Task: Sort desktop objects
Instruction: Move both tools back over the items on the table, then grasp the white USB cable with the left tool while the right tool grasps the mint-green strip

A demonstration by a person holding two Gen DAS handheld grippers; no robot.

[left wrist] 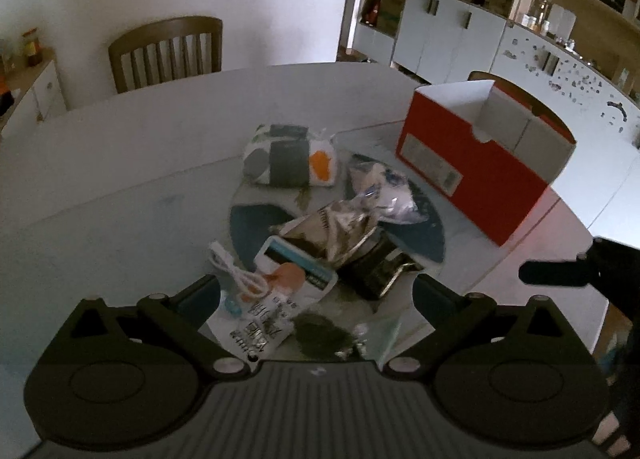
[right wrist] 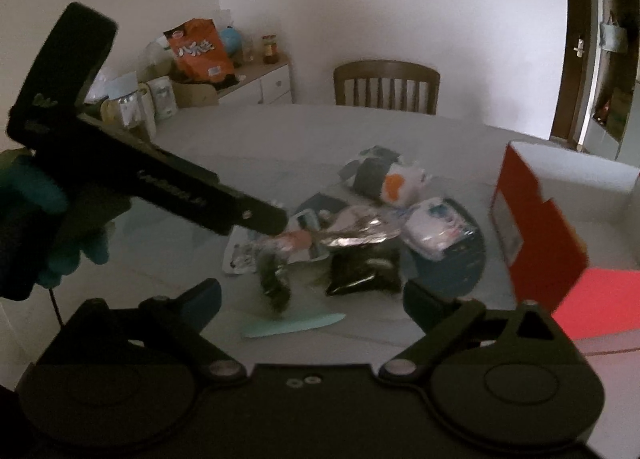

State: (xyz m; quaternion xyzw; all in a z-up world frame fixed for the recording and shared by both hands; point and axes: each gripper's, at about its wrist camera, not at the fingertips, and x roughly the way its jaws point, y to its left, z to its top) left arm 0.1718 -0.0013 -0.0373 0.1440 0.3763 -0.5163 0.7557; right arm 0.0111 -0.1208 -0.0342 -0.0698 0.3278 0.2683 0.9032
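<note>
Left tongs (left wrist: 316, 291) and right tongs (right wrist: 312, 297), both spread wide with nothing between their fingers, poised above a heap of small goods on the pale surface (left wrist: 120, 163). The wide spread suits an approach: neither pair has yet committed to an item, and the downward tilt brings the heap between the fingertips.

The heap lies near the middle of the surface, partly on a dark round mat (left wrist: 424, 239): a patterned soft pack (left wrist: 288, 157) at the far side, a crinkled silver packet (left wrist: 340, 229), a black packet (left wrist: 376, 269), a clear-wrapped white bundle (left wrist: 384, 189), a white card-like package (left wrist: 296, 271) and a coiled white cable (left wrist: 236, 271). An open red box (left wrist: 480, 155) stands just beside the heap, probably the receptacle for sorting, hence its open top turned upward.

The left wrist view resolves the cable and the box's interior, and catches only a dark tip of the other tool at its right edge. The right wrist view, more blurred, shows the left tool's whole arm, the gloved hand (right wrist: 52, 227) holding it, and a pale green strip (right wrist: 292, 325) nearest the camera.
</note>
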